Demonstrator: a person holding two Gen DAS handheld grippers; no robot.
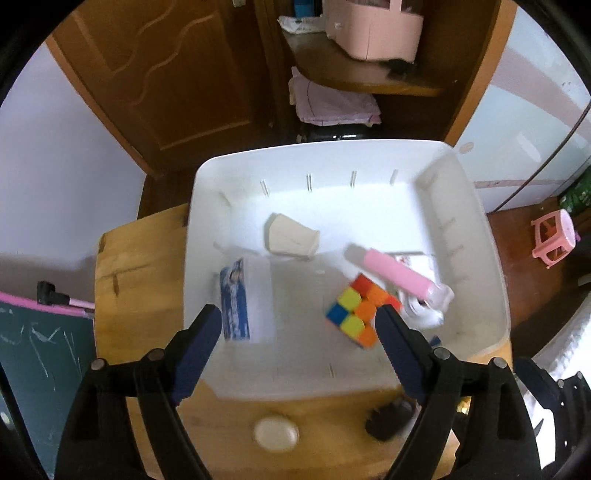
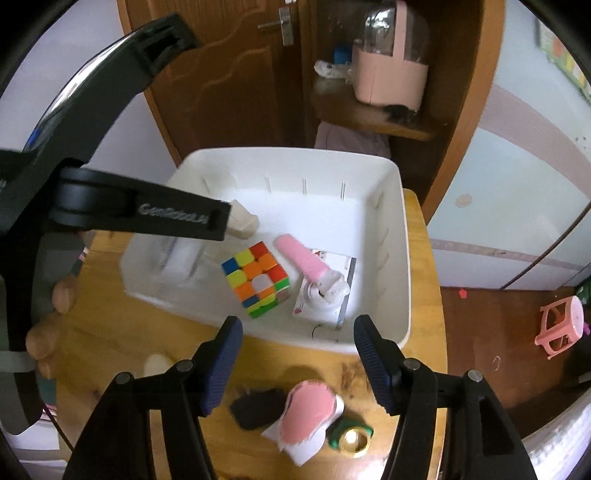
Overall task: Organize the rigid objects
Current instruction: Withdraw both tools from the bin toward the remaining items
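Note:
A white bin [image 1: 476, 229] [image 2: 402, 236] stands on a wooden table. It holds a colourful puzzle cube [image 1: 360, 308] [image 2: 255, 282], a pink and white tube [image 1: 395, 275] [image 2: 306, 264], a beige cup [image 1: 291, 240] on its side, a blue and white box [image 1: 242, 299] and a flat white card [image 2: 345, 273]. My left gripper [image 1: 299, 321] is open and empty above the bin's near part. My right gripper [image 2: 297, 338] is open and empty above the bin's near rim. On the table lie a pink and white brush [image 2: 308, 415], a dark object [image 2: 256, 406] [image 1: 388, 419], a green and gold item [image 2: 352, 437] and a white oval [image 1: 276, 432].
The table [image 1: 125, 288] [image 2: 424, 369] is small, with its edges close around the bin. The left gripper's body [image 2: 110, 206] crosses the left of the right wrist view. A brown door [image 1: 177, 85], a shelf with a pink container [image 1: 373, 29], and a pink stool [image 2: 561, 325] on the floor surround it.

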